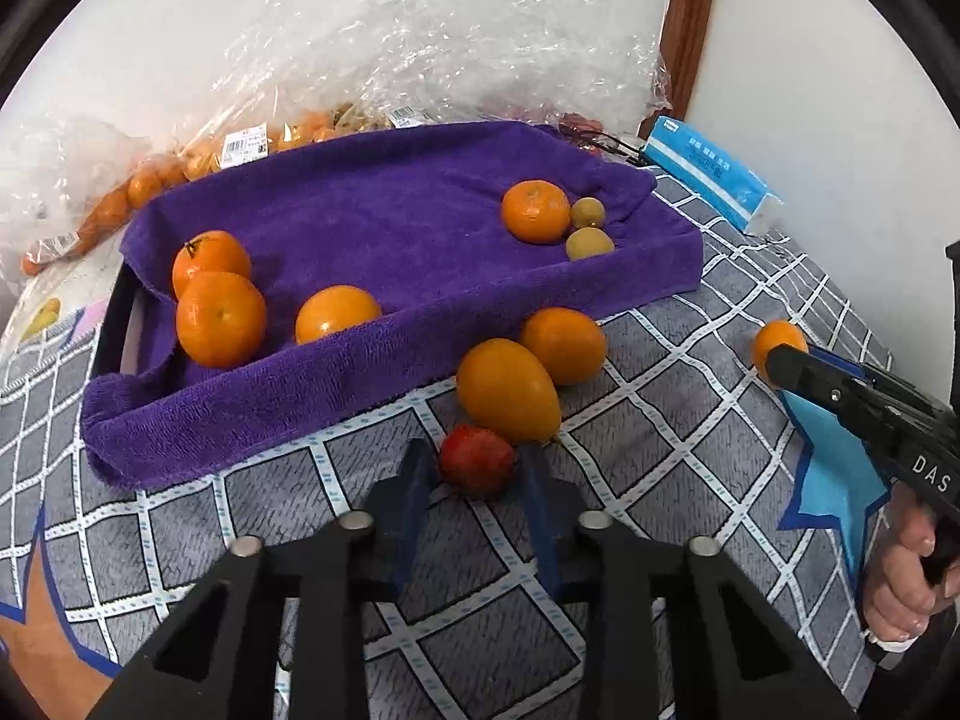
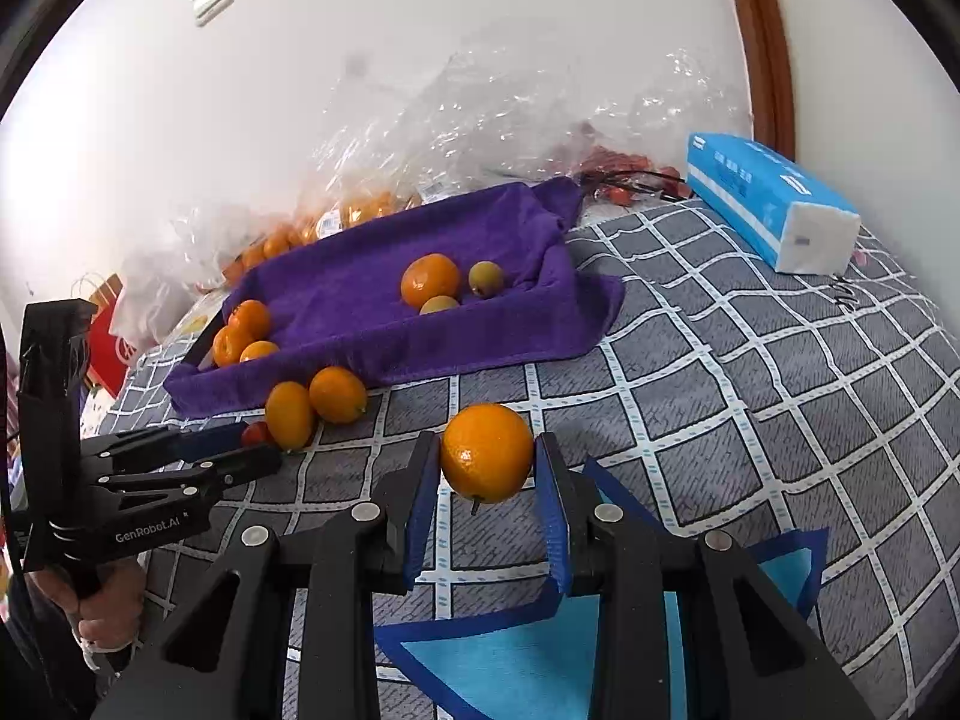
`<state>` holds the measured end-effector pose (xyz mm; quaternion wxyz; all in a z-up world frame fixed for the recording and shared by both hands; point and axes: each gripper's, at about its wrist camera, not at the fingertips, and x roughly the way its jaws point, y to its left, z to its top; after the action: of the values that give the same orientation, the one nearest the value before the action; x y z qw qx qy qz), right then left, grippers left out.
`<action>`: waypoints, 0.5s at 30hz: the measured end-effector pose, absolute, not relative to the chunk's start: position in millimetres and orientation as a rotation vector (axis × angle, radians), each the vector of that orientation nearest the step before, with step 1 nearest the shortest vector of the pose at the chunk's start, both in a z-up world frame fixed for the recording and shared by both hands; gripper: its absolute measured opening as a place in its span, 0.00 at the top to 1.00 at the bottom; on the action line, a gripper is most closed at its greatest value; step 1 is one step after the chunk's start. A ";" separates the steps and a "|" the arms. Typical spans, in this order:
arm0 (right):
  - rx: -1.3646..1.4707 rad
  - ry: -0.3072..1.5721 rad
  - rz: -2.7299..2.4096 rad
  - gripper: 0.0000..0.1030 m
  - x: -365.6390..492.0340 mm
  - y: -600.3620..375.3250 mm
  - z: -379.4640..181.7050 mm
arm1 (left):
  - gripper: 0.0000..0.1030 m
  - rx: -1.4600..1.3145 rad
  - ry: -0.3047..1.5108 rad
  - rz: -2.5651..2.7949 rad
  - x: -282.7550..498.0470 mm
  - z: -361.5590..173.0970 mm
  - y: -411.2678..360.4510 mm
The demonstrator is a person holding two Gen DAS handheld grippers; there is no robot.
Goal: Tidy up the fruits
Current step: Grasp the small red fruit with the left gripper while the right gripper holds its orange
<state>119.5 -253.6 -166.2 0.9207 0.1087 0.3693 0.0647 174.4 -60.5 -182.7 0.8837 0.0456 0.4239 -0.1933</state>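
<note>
A tray lined with a purple towel (image 1: 372,210) holds several oranges (image 1: 219,318) and two small green-brown fruits (image 1: 589,243). In front of it on the checked cloth lie two orange fruits (image 1: 507,390) and a small red fruit (image 1: 477,461). My left gripper (image 1: 474,468) has its blue pads on either side of the red fruit, closed on it. My right gripper (image 2: 487,459) is shut on an orange (image 2: 486,450) and holds it above the cloth; it also shows at the right of the left wrist view (image 1: 780,348). The tray shows in the right wrist view (image 2: 372,294) too.
Clear plastic bags with more oranges (image 1: 120,198) lie behind the tray against the wall. A blue tissue pack (image 2: 771,198) lies at the back right. A blue star patch (image 2: 528,660) marks the cloth near me. A brown door frame (image 1: 684,24) stands behind.
</note>
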 end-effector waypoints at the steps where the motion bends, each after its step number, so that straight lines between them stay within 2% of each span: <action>1: 0.220 0.762 0.131 0.69 120.1 -252.7 -166.6 | 0.77 0.090 0.884 -0.410 173.2 -182.1 -59.2; 15: 0.207 0.769 0.119 0.69 120.9 -252.5 -167.7 | 0.77 -0.129 0.854 -0.306 155.3 -181.4 26.4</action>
<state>120.9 -252.5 -167.7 0.9200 0.1005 0.3743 0.0579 155.3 26.4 -181.4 0.8969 -0.0622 0.4122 -0.1478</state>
